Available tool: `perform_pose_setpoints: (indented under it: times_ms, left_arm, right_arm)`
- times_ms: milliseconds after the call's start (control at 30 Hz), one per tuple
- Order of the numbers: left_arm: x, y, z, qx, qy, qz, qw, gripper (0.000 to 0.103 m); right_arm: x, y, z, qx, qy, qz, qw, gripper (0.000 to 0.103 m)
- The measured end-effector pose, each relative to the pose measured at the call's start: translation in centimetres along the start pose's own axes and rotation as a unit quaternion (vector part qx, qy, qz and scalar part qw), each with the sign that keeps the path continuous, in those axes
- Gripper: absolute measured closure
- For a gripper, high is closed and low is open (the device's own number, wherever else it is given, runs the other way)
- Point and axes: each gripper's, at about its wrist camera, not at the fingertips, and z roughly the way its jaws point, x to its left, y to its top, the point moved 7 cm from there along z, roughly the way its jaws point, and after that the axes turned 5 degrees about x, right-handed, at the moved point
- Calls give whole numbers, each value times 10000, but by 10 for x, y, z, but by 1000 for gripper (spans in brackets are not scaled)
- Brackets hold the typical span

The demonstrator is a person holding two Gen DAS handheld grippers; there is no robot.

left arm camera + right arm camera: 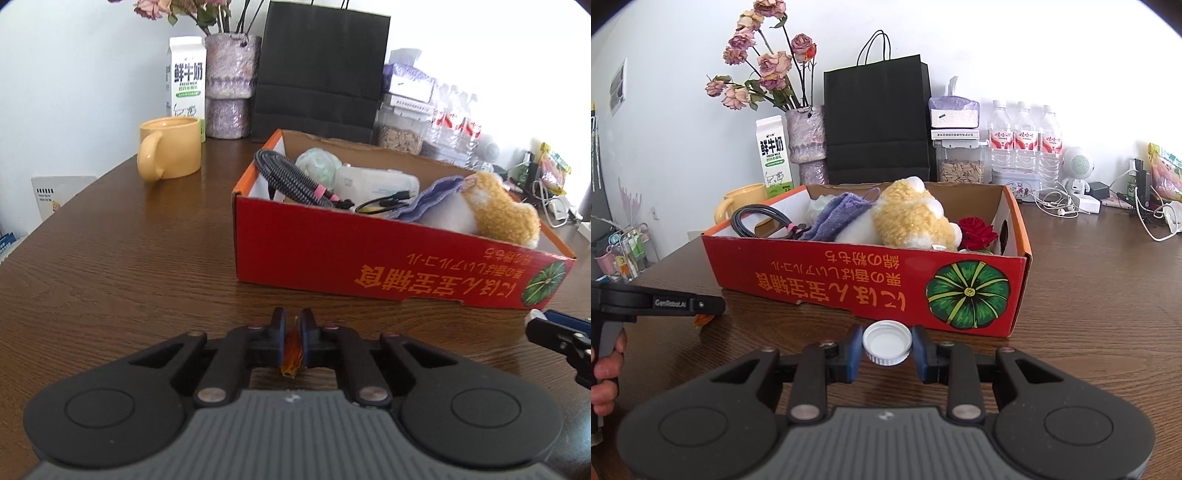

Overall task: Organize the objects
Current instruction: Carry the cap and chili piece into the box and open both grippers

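Pinching a small orange wrapper [291, 345], the left gripper [292, 325] has its jaws almost together above the wooden table [129, 258], near the red cardboard box [369, 254]. From the right wrist, the right gripper [887, 349] grasps a white bottle cap [886, 342] with jaws partly spread, just before that box.

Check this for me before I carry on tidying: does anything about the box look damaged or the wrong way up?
The red cardboard box looks upside down: the yellow lettering on its front wall reads inverted. Its back rim is ragged, as if torn. Nothing has spilled onto the brown wooden table.
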Motion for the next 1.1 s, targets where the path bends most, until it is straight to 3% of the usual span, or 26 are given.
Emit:
perform_pose_setpoints:
  times_ms: [200,467,733,1100]
  left_arm:
    - [-17,26,-39,-727,-240,240,9968,94]
    - [-54,91,-55,-1480,-635,494,9857,94]
    - [-69,130,-13,-1403,-815,422,9858,94]
    - [-70,136,30,-1225,-865,595,9869,94]
  right_arm:
    - [6,7,-7,-231,116,-95,9996,76]
    - [19,74,-19,-969,186,-362,9945,76]
    - [19,130,17,-1149,24,-408,9925,76]
    - [1,140,73,-809,21,-213,9965,75]
